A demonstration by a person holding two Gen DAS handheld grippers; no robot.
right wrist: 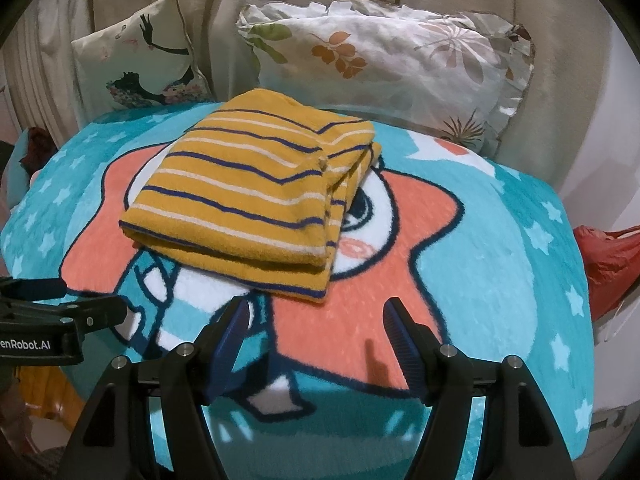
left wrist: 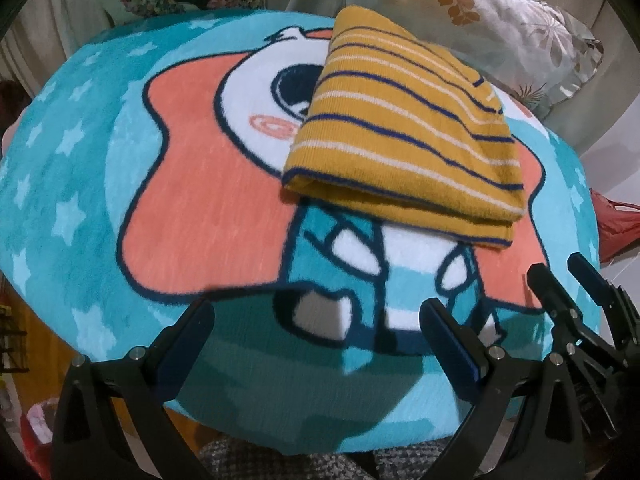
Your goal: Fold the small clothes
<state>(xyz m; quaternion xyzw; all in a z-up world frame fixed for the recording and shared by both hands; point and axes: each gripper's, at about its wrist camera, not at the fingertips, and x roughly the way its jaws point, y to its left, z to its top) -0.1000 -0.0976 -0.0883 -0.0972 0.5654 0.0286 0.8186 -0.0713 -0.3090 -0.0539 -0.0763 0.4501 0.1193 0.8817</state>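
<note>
Mustard striped garment [right wrist: 256,196] folded on blanket [right wrist: 500,264], left gripper [left wrist: 316,320] and right gripper [right wrist: 316,320] both wide, empty.

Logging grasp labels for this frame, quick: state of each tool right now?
Left tool: open, holding nothing, short of the folded striped garment.
Right tool: open, holding nothing, also clear of the garment.

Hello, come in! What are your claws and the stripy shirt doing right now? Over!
Left tool open, empty. Right tool open, empty. Striped garment folded, lying on the cartoon blanket, clear of both. Nothing in the way.
</note>
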